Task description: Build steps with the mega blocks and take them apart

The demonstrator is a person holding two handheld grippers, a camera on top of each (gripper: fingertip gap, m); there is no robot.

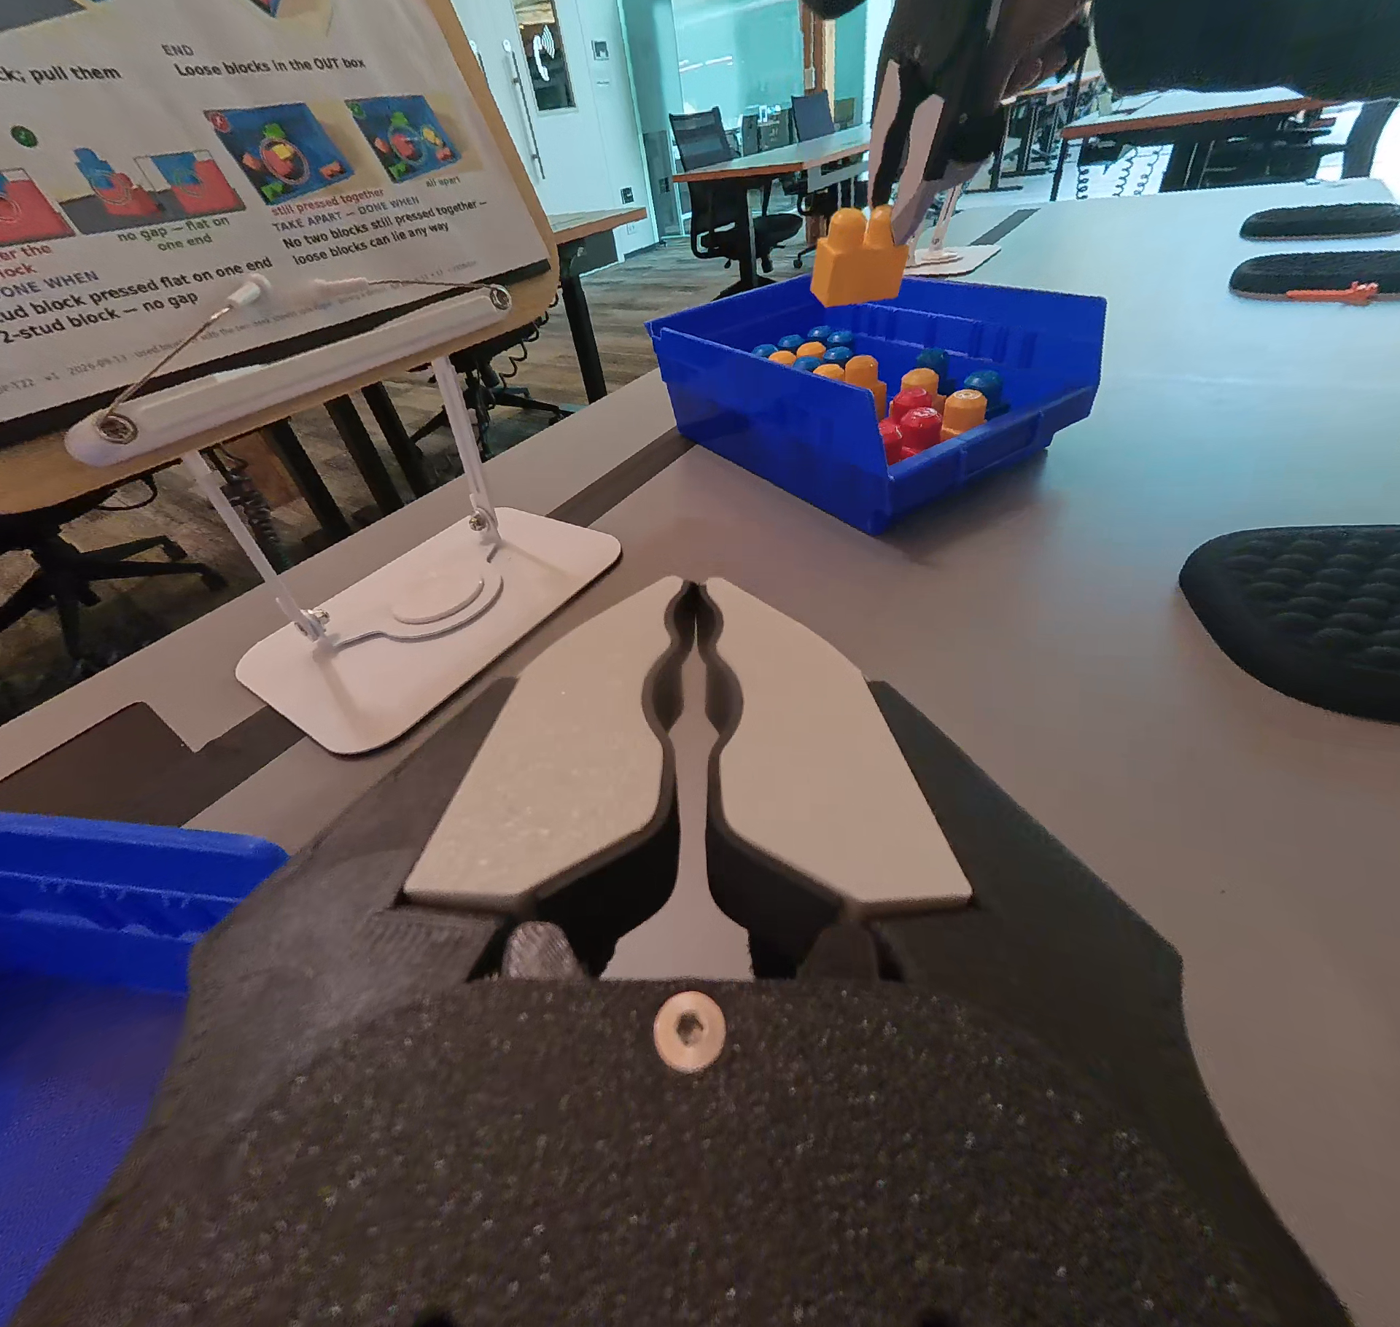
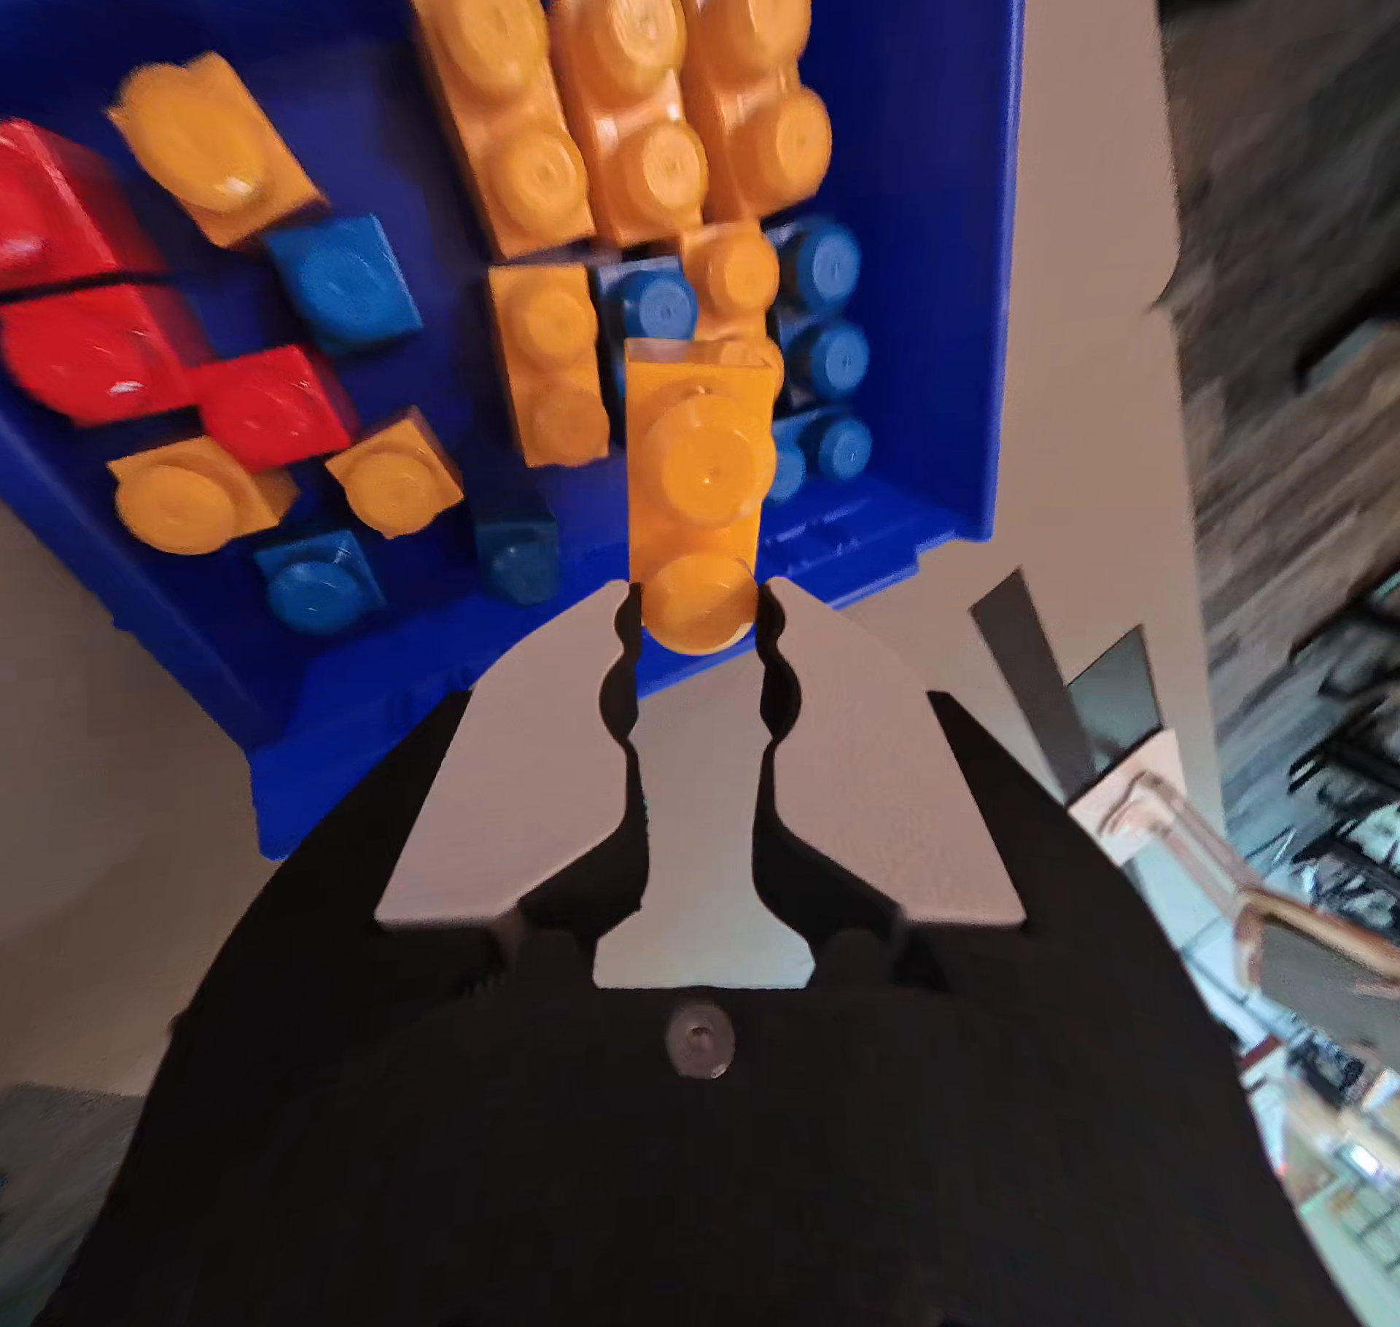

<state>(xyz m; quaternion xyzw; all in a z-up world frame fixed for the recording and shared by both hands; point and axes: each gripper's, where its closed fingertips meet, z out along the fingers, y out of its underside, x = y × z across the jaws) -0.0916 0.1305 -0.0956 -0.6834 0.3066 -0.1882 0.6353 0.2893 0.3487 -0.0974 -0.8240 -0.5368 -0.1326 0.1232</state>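
- The left gripper (image 1: pixel 693 594) hangs low over the grey table (image 1: pixel 1060 684), tips pressed together and empty; a white document stand (image 1: pixel 424 631) sits just beside.
- Farther off, the right gripper (image 2: pixel 697 594) pinches an orange two-stud block (image 2: pixel 693 457) by one stud.
- That block hangs above the blue bin (image 1: pixel 795 419) (full of loose blocks).

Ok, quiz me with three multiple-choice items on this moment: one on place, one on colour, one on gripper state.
1. Where is the held block?
A. above the blue bin
B. on the table
C. beside the paper stand

2. What colour is it?
A. red
B. blue
C. orange

3. How is the left gripper?
A. shut, empty
B. open wide
C. gripping a block

Answers: 1 A, it hangs over the bin's rim; 2 C, both views show orange; 3 A, its fingertips meet with nothing between, while the right gripper pinches one stud.
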